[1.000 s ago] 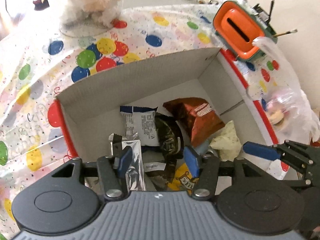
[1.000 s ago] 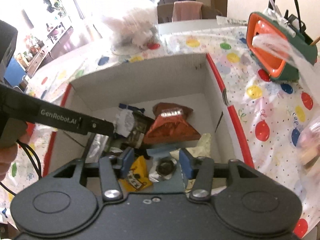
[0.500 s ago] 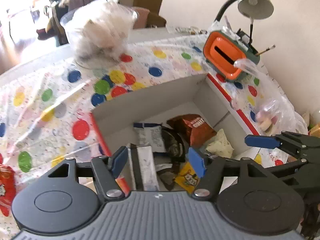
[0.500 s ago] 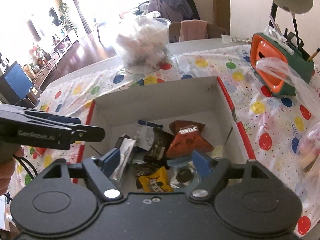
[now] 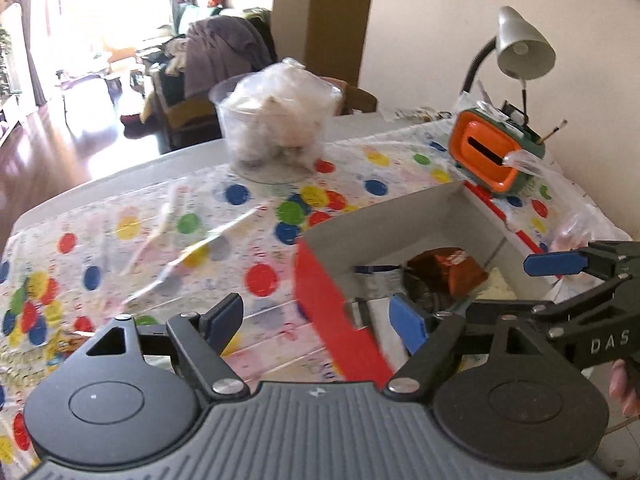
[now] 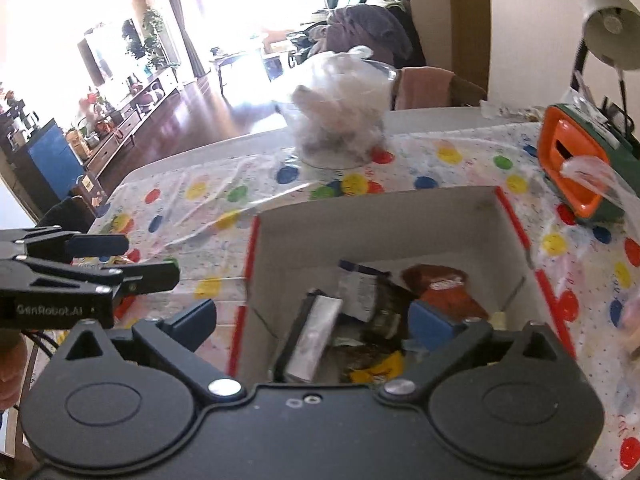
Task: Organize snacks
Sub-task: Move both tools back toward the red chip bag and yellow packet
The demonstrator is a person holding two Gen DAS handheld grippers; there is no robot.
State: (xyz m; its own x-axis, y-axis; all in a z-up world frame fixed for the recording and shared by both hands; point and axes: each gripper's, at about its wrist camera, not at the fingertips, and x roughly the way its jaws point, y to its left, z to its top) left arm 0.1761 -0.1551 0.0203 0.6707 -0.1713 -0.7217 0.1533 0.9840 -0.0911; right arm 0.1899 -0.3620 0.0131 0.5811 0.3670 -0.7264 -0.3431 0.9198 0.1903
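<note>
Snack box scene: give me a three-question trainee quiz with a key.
1. True or false: the left gripper holds a snack.
2. Where does the orange-brown packet lie? A) on the tablecloth B) in the cardboard box C) in the clear tub
3. What stands beyond the box's far right corner?

Key: 1. False; both it and the right gripper are open and empty. 2. B. 3. The orange tissue holder.

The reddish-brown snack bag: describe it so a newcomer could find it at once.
Start at the open cardboard box with red outer sides, on the polka-dot tablecloth. Look into its heap of packets, towards the side nearest the orange and green holder. The reddish-brown snack bag lies there, the only glossy rust-coloured pack, beside a silver packet and a yellow one.
</note>
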